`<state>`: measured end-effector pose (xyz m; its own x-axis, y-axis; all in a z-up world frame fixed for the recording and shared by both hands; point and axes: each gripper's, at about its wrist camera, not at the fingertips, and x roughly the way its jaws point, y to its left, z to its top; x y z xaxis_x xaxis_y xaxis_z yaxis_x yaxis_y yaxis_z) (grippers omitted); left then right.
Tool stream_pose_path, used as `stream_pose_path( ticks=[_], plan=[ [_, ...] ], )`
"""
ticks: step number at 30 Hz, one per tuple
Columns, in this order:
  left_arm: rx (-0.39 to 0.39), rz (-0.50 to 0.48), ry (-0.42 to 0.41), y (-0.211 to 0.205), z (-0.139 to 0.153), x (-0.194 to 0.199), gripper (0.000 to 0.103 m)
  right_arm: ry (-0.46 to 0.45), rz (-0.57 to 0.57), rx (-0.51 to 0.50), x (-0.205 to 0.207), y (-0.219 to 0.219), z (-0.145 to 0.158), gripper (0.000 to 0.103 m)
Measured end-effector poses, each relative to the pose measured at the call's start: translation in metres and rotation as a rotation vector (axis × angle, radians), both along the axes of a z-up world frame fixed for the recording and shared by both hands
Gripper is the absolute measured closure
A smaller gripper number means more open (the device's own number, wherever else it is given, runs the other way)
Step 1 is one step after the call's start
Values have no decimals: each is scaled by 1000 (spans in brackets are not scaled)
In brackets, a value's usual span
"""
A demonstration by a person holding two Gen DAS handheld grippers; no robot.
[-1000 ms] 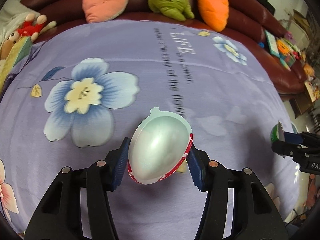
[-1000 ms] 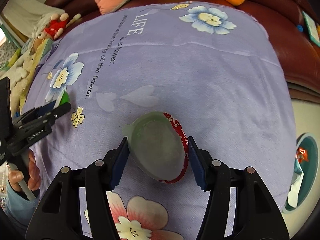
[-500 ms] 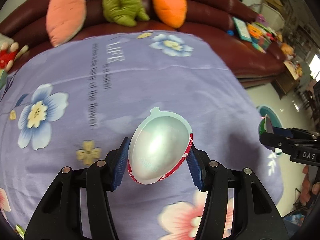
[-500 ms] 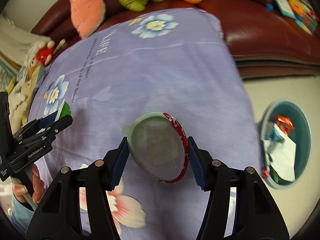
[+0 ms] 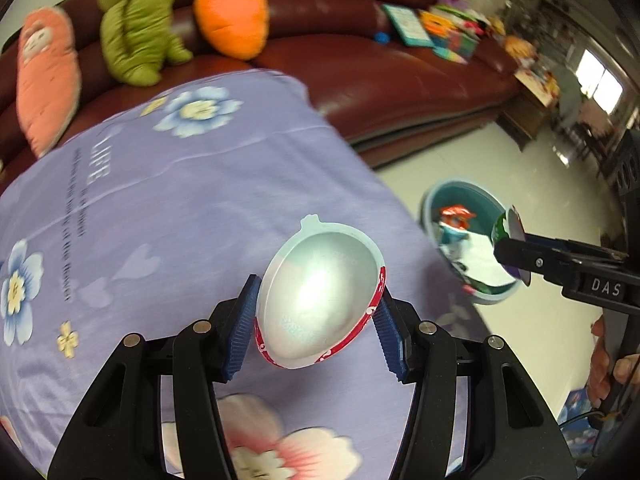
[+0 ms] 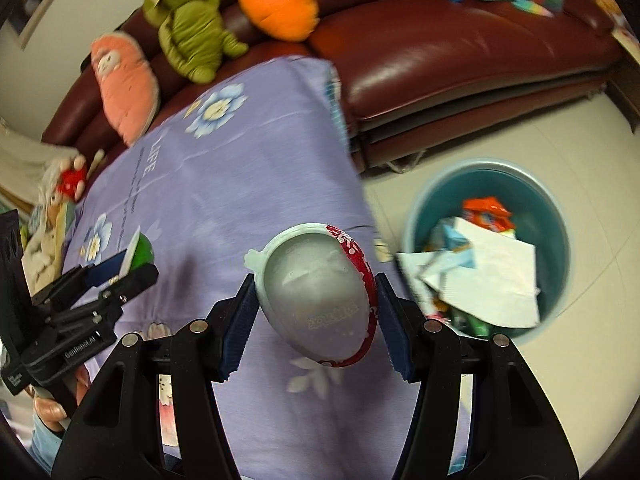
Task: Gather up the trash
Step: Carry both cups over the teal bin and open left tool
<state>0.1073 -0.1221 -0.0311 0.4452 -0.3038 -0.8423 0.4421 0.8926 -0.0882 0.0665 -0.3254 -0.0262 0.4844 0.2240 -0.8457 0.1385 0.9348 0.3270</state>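
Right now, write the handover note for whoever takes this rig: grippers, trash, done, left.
Left gripper: shut on an egg-shaped plastic half shell, hollow side to the camera, held above the purple flowered cloth.
Right gripper: shut on a second half shell with a red rim, also over the cloth near its edge.
Teal bin: on the floor to the right of the cloth, already holding paper and wrappers.
Done: both shells picked up.
Left: carry both over the bin and release; neither is above it yet.

Tablecloth [image 5: 200, 208] lettering blurred; bin [image 6: 556, 236] contents partly unidentifiable.
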Motion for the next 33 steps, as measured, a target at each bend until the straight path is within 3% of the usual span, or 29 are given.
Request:
stream_pose_path(
  ticks=[18,33],
  plan=[
    [67,-189,37,-145,-16,-18,47,-43,-231,77,-53,-135,-15,48],
    [90,-278,122,-222,-56,-18,47,1,-346,131,-71,-194,-51,47]
  ],
)
